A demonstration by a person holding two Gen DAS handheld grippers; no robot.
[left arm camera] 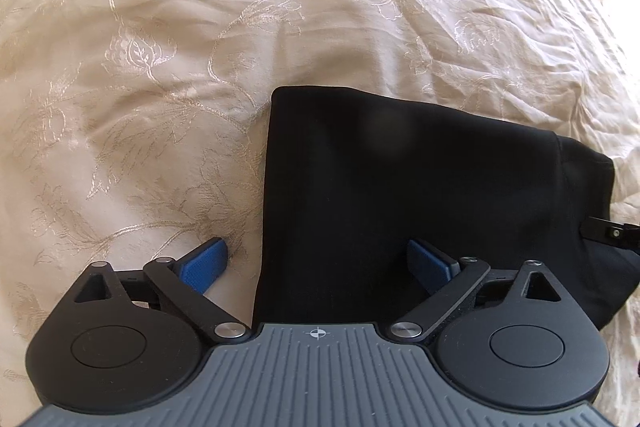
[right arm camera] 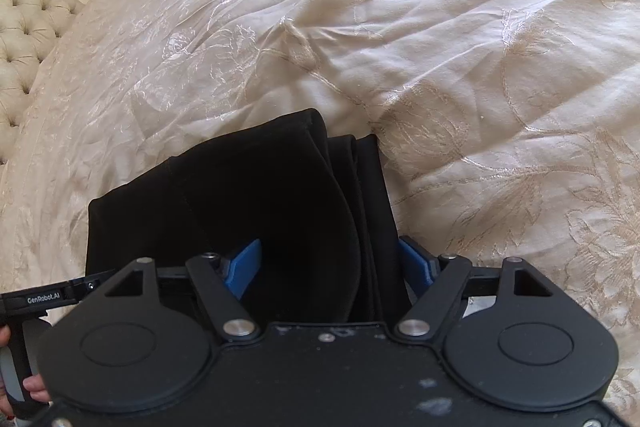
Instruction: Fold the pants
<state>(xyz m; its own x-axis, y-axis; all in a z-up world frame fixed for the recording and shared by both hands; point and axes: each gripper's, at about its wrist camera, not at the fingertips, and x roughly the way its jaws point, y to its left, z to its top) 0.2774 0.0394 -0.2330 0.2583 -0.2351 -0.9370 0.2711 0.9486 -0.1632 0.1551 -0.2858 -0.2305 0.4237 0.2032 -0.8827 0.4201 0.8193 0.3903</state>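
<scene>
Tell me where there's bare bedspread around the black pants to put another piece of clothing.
Free: the bedspread beyond the folded black pants' far edge and off their left edge, and the wide stretch to their right in the right wrist view, toward the headboard too. Crowded: over the pants, where the open left tongs and right tongs straddle their edges.

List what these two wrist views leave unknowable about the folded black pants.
- Left wrist view: the pants' near end, hidden under the left gripper body.
- Right wrist view: the layer count in the pants, too dark to tell.
- Both views: waistband and hems, indistinguishable in black cloth.
</scene>
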